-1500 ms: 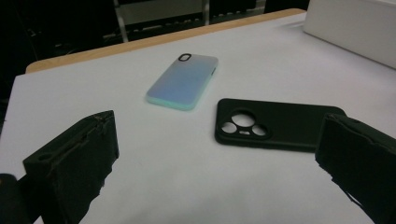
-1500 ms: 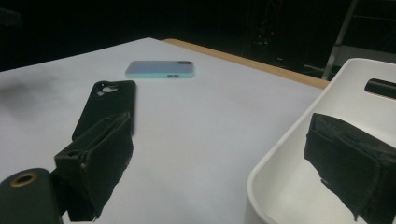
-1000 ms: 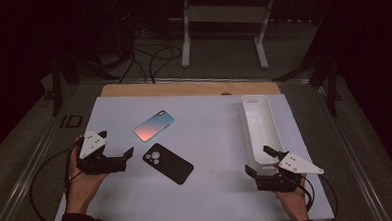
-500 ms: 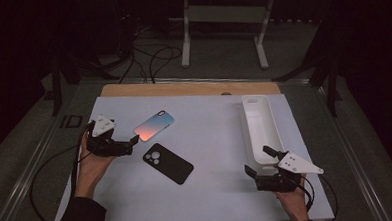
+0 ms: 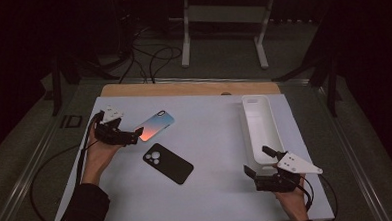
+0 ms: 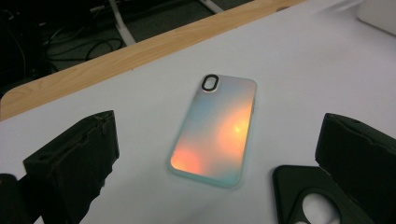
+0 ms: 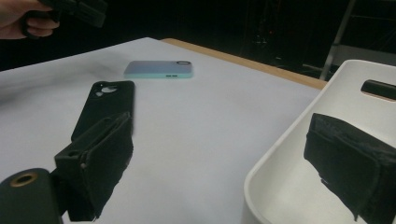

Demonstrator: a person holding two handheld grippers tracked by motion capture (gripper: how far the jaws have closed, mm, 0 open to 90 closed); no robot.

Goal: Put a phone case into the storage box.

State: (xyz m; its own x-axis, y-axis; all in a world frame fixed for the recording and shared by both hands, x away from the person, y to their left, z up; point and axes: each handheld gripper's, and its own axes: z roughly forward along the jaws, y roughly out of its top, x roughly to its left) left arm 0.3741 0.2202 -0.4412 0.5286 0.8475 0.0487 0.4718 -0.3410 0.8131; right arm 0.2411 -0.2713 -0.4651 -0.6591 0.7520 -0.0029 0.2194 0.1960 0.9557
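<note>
An iridescent phone case lies back up on the white table sheet, left of centre. My left gripper is open, its jaws at the case's near end and a little above it. In the left gripper view the iridescent case lies between the spread jaws of the left gripper. A black phone case lies just nearer, also at that view's lower right as the black case. My right gripper stands open and empty at the near right, beside the white tray.
In the right gripper view one jaw sits over the near end of the white tray, which looks empty. A wooden strip edges the table's far side. Cables trail off the left edge. A white stand rises behind the table.
My left gripper has moved forward and right, from beside the black case up to the near end of the iridescent case. The right gripper has stayed put.
</note>
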